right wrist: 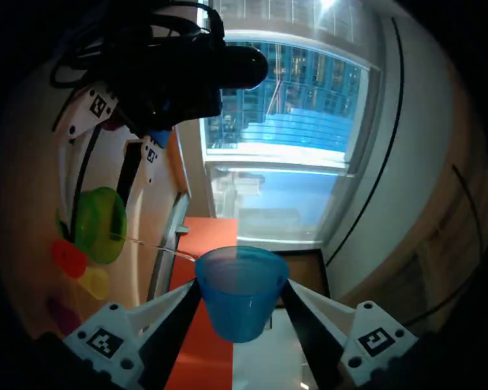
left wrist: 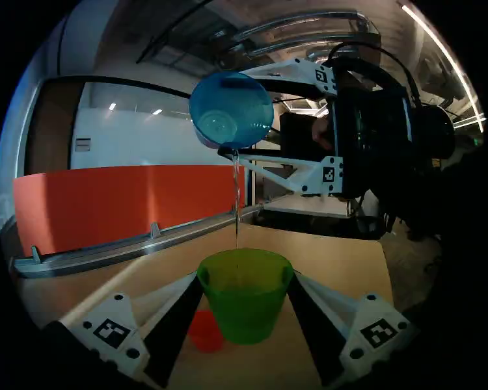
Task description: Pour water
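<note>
should the right gripper [right wrist: 241, 286] pinching the blue cup [right wrist: 239, 309] waver, its thin stream [left wrist: 236, 201] could miss the green cup [left wrist: 245, 309] pinched by the left gripper [left wrist: 245, 279], wetting the worktop [left wrist: 338, 253].

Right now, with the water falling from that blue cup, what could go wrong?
The blue cup pours from high above the green cup, so the thin water stream could drift past the rim onto the wooden table. Splashes might also reach the red cup beside it.

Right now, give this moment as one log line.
right tool: shut on blue cup, tilted | water stream: into green cup | left tool: shut on green cup
</note>
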### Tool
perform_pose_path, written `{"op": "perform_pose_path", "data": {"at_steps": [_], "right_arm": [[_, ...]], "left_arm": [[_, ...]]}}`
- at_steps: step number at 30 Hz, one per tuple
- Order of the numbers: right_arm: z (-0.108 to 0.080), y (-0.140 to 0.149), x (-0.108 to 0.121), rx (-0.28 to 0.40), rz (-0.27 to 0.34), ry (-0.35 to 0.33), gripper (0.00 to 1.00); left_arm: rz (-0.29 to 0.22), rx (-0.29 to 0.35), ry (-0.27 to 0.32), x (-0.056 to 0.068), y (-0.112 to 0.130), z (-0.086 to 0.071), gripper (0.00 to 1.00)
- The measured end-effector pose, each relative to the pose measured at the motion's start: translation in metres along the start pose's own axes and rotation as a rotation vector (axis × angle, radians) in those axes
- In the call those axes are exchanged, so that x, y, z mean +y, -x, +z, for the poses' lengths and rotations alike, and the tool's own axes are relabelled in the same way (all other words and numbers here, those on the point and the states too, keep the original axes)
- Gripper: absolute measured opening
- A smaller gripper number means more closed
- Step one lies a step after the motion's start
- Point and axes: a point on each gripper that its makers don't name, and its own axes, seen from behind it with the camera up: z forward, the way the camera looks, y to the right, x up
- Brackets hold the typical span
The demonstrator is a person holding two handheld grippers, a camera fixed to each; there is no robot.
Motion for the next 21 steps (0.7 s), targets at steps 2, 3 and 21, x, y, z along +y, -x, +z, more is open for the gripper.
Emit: {"op": "perform_pose_path", "data": {"at_steps": [2, 3, 21], "right_arm": [[0.000, 0.000, 0.001, 0.000, -0.009, 0.002, 0.89], [0.001, 0.000, 0.002, 0.000, -0.013, 0.003, 0.89], [0.003, -0.010, 0.006, 0.003, -0.093, 0.014, 0.89]], "left_arm": [[0.000, 0.000, -0.001, -0.001, 0.000, 0.000, 0.87], [0.000, 0.000, -0.002, -0.001, 0.000, 0.000, 0.87], [-0.002, 0.007, -0.006, -0.003, -0.003, 0.000, 0.87]]}}
